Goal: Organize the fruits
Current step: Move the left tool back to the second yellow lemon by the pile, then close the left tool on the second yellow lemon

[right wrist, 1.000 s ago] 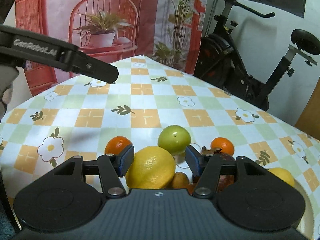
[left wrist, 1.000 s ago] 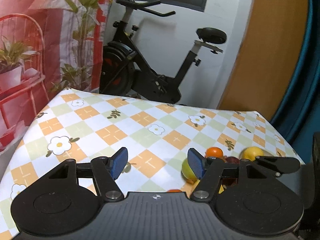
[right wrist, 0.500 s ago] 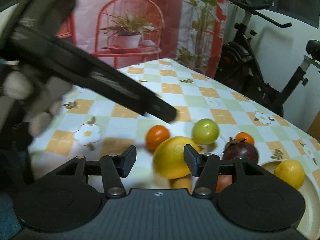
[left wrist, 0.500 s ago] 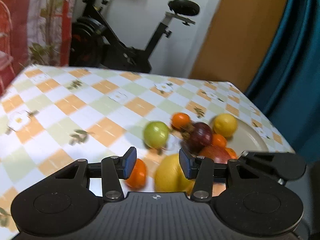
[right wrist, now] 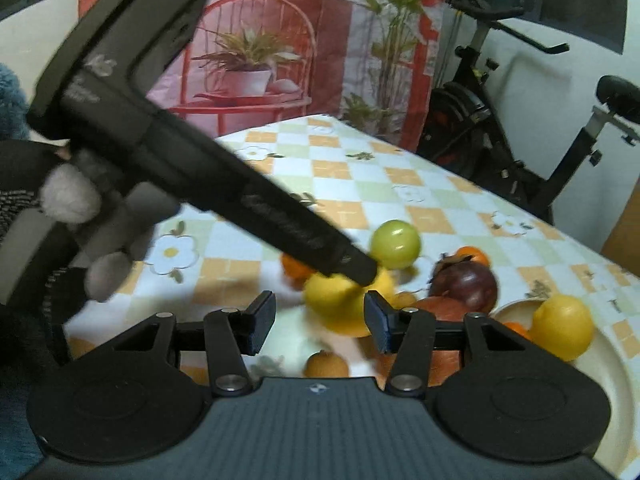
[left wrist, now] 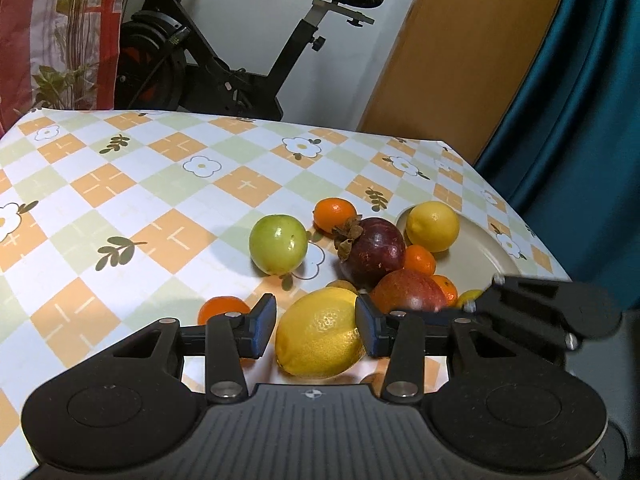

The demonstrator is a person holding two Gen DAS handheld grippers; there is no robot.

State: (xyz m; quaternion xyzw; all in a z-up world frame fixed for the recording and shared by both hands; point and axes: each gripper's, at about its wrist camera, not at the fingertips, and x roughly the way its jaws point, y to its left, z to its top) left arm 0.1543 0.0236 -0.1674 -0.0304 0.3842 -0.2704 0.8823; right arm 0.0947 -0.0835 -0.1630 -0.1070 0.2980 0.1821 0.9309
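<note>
Left claw (left wrist: 316, 322): closing around the large lemon (left wrist: 320, 332), which sits between the blue pads; right pad at the peel, a thin gap at the left pad, so not yet clamped.
Right claw (right wrist: 320, 322): closing, nothing pinched; a small brown-orange fruit (right wrist: 326, 364) low between the fingers, the large lemon beyond the tips.
Only in the left wrist view: sharp fruit cluster ahead of the left claw: green apple (left wrist: 279, 244) beyond the tips, dark purple fruit (left wrist: 372, 252) with a dried calyx ahead to the right, red apple (left wrist: 410, 292) just past the right finger, small oranges (left wrist: 335, 214) around them, one more orange (left wrist: 224, 308) behind the left finger.
Only in the right wrist view: left claw seen from the side as a black bar slanting down from upper left, its tip on the large lemon; gloved hand (right wrist: 80, 216) gripping its handle, far left.
Plate (left wrist: 480, 248): cream, ahead to the right of the left claw, carrying a smaller lemon (left wrist: 433, 226) at its near rim.
Table (left wrist: 140, 200): cloth of orange and green checks with white flowers.
Writing: raised lettering along the black bar in the right wrist view, too blurred to read.
</note>
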